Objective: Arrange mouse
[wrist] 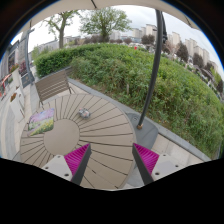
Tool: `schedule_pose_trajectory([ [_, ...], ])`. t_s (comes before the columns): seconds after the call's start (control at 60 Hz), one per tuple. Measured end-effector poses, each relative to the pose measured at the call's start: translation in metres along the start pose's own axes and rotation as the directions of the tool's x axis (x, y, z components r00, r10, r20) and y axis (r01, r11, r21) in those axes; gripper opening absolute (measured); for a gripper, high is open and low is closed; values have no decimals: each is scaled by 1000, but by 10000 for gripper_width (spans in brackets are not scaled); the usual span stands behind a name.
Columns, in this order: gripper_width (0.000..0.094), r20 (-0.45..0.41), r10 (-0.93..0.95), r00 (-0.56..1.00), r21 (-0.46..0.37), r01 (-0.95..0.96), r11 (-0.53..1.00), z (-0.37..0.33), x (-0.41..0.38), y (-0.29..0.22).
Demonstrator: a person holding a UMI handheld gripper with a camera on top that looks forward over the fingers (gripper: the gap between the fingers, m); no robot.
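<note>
A small grey mouse [84,113] lies on a round slatted wooden table [105,135], well beyond my fingers and a little left of the gap between them. A flat mat with a printed picture [42,121] lies on the table to the left of the mouse. My gripper [112,158] is open and empty, its two magenta pads [76,157] spread wide above the near part of the table. Nothing is between the fingers.
A wooden chair [50,88] stands behind the table at the left. A dark pole [157,70] rises at the right of the table. Beyond lie a green hedge and grass [150,70], trees and distant buildings.
</note>
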State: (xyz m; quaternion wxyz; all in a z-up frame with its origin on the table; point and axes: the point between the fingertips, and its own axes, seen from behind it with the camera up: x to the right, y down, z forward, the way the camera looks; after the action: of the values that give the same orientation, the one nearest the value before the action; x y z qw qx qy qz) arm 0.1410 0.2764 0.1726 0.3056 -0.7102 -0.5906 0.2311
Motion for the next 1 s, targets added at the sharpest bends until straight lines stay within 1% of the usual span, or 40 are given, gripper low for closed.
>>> schedule_pose_trajectory([
  [0.1,854,29,-23,999,2,23,1000,5,-13,-3],
  [0.5,856,139,-144,980,13,143,990,46,-106,-2],
  [0.633,855,164,-169,972,47,163,985,71,-128,-6],
  [0.783,848,178,-173,969,107,155,982,111,-141,-11],
  [0.883,847,201,-156,967,130,131,983,150,-147,-15],
  [1.0,845,190,-162,968,159,132,978,196,-147,-26],
])
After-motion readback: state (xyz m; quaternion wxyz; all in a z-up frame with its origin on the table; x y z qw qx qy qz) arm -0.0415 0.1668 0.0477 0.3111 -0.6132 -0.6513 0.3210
